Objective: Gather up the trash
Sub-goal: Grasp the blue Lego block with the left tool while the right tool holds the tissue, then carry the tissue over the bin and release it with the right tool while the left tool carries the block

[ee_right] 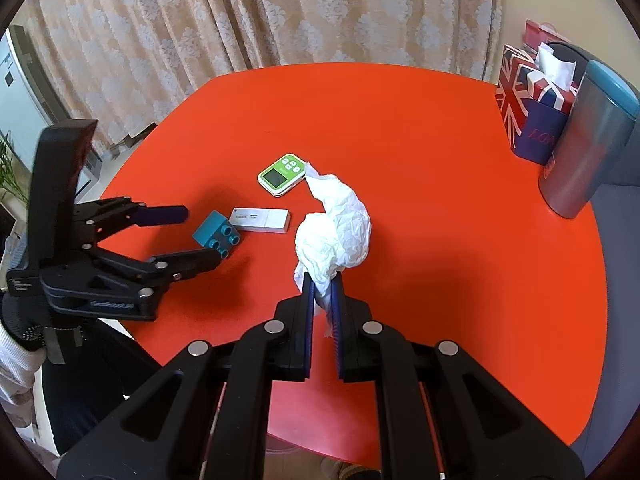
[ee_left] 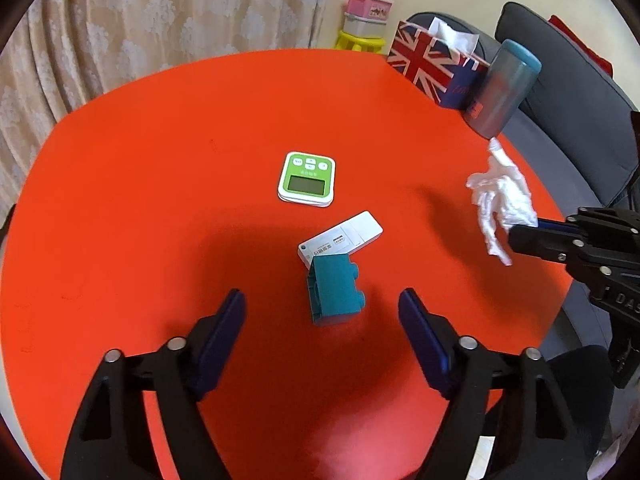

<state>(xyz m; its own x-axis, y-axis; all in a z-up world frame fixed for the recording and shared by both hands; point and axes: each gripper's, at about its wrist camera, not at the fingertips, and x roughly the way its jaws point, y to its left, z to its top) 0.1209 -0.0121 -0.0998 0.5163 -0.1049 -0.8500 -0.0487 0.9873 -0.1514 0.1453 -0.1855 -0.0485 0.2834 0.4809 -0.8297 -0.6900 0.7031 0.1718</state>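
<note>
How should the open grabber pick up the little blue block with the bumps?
Grip the teal block across its two flat, long side faces, coming down from above. It lies tipped on its side on the red table, studs pointing sideways, so those would slip. The left gripper already hangs open on either side of it. Avoid the white card leaning against its far end.

Taking the green timer (ee_left: 306, 178) at the middle of the one red table (ee_left: 140, 200) as the landmark: just in front of it lie one white card-shaped device (ee_left: 344, 238) and one teal toy brick (ee_left: 336, 294). To its right hangs one crumpled white tissue (ee_left: 502, 196). Behind and right of it stand one Union Jack tissue box (ee_left: 428, 66) and one teal-lidded canister (ee_left: 502, 88). Two grippers show.
</note>
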